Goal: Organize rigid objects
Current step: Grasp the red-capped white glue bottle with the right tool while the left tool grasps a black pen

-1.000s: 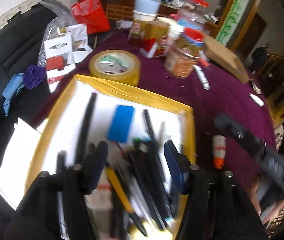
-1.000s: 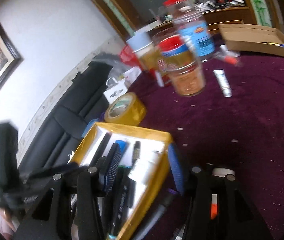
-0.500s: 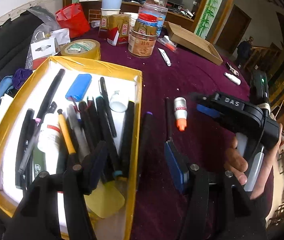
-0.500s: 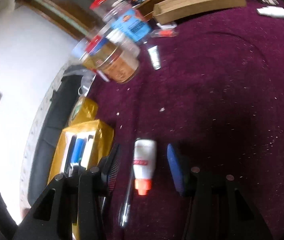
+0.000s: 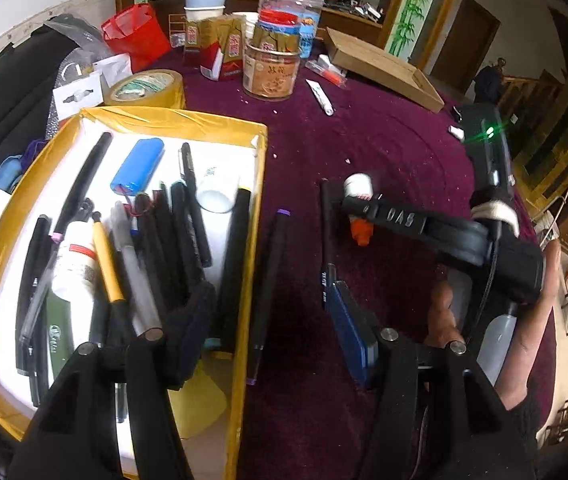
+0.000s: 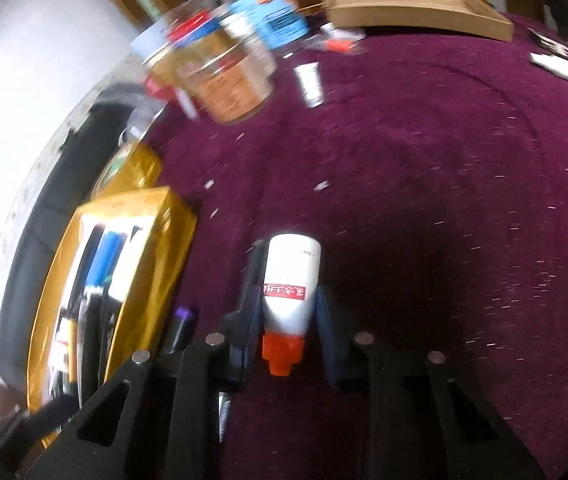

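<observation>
Faintly, "DAS" mirrored on right gripper (image 5: 358, 210)

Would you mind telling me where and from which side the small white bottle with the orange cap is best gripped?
Grip the white bottle across its labelled body, from above with one jaw on each long side. It lies flat on the purple cloth, so its sides are free, and the narrow orange cap offers less hold.

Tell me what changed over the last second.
The right tongs came down over the white bottle with the orange cap and have just been closing; their pads now sit against its sides. The left tongs swung from over the yellow tray toward its right edge, staying open and empty. The bottle still lies on the purple cloth.
</observation>
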Motion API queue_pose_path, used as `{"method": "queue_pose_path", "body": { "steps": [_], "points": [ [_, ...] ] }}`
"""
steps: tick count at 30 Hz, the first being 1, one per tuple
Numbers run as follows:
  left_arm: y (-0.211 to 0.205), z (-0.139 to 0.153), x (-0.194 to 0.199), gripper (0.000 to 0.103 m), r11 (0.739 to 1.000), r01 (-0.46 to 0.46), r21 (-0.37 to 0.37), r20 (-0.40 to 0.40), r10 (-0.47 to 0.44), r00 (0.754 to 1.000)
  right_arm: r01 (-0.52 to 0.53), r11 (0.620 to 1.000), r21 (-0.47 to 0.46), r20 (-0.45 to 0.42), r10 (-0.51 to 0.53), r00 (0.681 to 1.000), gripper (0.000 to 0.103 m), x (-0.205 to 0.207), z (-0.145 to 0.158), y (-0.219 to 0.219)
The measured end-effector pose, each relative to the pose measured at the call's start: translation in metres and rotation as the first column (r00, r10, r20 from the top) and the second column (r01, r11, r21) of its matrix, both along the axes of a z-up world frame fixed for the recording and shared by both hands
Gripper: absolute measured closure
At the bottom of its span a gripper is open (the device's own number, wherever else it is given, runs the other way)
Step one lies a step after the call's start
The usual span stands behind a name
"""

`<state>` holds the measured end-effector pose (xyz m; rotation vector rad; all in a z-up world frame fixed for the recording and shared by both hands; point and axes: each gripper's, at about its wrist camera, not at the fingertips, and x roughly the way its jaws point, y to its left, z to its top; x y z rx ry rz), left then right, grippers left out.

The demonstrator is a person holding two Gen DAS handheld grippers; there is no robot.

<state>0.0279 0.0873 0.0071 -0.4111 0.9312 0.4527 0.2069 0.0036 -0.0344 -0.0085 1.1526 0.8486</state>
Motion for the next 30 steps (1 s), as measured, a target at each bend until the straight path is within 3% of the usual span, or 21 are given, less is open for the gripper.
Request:
{"method": "queue_pose_path", "body": {
  "steps": [6,12,16,22,30],
  "points": [
    [-0.014,-0.001,0.029,0.046,0.995,0.088,0.038,-0.017,-0.087,0.996,0.167,0.98,0.105,-0.084,-0.159,0.984,0.079,0.027,0.008,-0.038],
    [-0.003,-0.027,0.077,0.049,0.984,0.144,-0.103,-0.077,-0.152,0.985,0.257,0.95,0.179,-0.143,-0.234,0.962,0.079,0.044,0.014,-0.064],
    [0.007,-0.045,0.103,0.068,0.978,0.125,-0.165,-0.122,-0.146,0.982,0.265,0.946,0.185,-0.155,-0.239,0.959,0.079,0.046,0.013,-0.065],
    [0.008,-0.051,0.109,0.079,0.988,0.103,-0.115,-0.145,-0.12,0.982,0.25,0.951,0.182,-0.159,-0.222,0.962,0.079,0.045,0.012,-0.061],
    [0.012,-0.044,0.1,0.08,0.977,0.111,-0.183,-0.098,-0.131,0.987,0.249,0.951,0.184,-0.158,-0.222,0.962,0.079,0.044,0.011,-0.06]
  ]
}}
